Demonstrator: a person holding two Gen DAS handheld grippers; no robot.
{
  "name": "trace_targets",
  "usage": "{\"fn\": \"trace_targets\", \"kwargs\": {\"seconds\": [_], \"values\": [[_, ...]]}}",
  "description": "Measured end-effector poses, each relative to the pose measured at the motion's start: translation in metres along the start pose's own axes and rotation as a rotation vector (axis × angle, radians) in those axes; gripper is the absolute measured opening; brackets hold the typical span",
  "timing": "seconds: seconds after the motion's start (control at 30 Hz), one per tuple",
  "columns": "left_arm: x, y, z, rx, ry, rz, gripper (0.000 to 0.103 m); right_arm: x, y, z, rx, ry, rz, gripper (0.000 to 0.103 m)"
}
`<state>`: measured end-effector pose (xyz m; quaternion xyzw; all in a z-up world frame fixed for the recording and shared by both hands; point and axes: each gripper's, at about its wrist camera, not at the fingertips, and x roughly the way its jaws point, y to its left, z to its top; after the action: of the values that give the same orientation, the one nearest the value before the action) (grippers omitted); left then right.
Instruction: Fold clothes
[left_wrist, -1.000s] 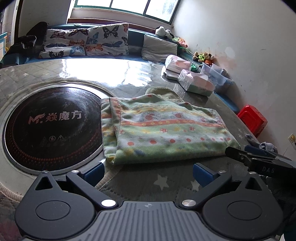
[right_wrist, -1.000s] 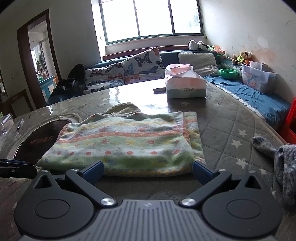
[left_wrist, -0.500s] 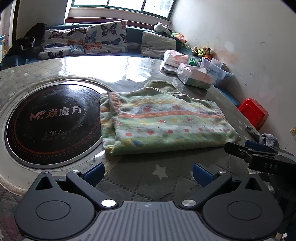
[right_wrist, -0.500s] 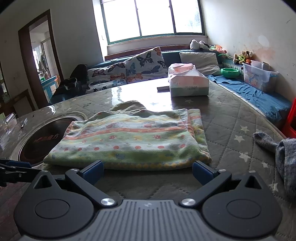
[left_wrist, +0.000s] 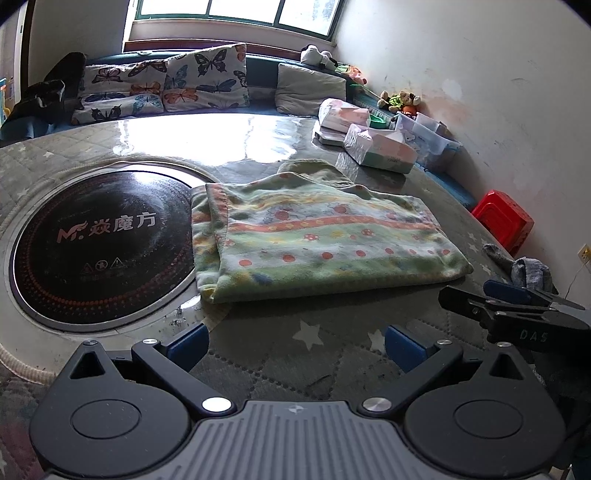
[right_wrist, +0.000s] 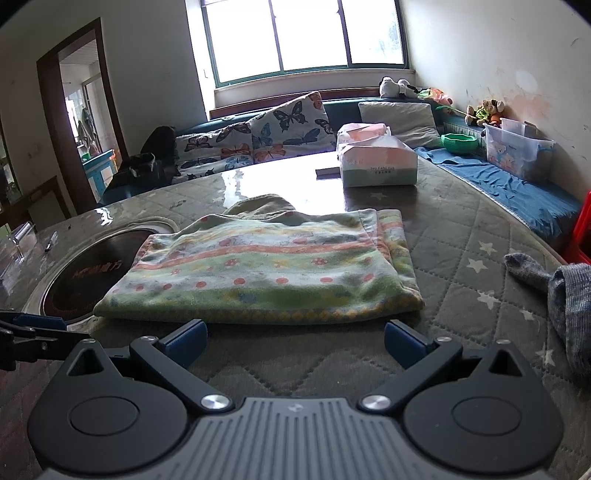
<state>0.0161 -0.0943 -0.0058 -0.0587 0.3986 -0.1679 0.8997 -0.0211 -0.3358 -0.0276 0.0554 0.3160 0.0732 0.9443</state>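
While empty, both tools (left_wrist: 294, 343) (right_wrist: 295, 338) gape wide.

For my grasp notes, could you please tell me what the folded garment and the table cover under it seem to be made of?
Folded garment: soft fleece or terry-like knit, matte, judging by its fuzzy nap and thick rounded fold edges. Table cover: quilted fabric with stitched diamonds and stars; its sheen suggests a clear plastic layer on top, though that is uncertain.

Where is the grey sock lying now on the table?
The grey sock lies at the right side of the right wrist view, on the quilted table cover, apart from the folded green garment and before the red stool.
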Motion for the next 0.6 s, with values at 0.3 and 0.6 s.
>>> {"fn": "trace_targets", "kwargs": {"seconds": [0.3, 0.6], "values": [[-0.0015, -0.0050, -0.0034, 0.007, 0.005, -0.006, 0.103, -0.0052, 0.0014, -0.0037, -0.001, -0.002, -0.002, 0.103], [-0.0043, -0.0080, -0.0064, 0.003, 0.008, -0.024, 0.103, -0.0104, 0.0029, -0.0063, -0.005, -0.006, 0.000, 0.103]]}}
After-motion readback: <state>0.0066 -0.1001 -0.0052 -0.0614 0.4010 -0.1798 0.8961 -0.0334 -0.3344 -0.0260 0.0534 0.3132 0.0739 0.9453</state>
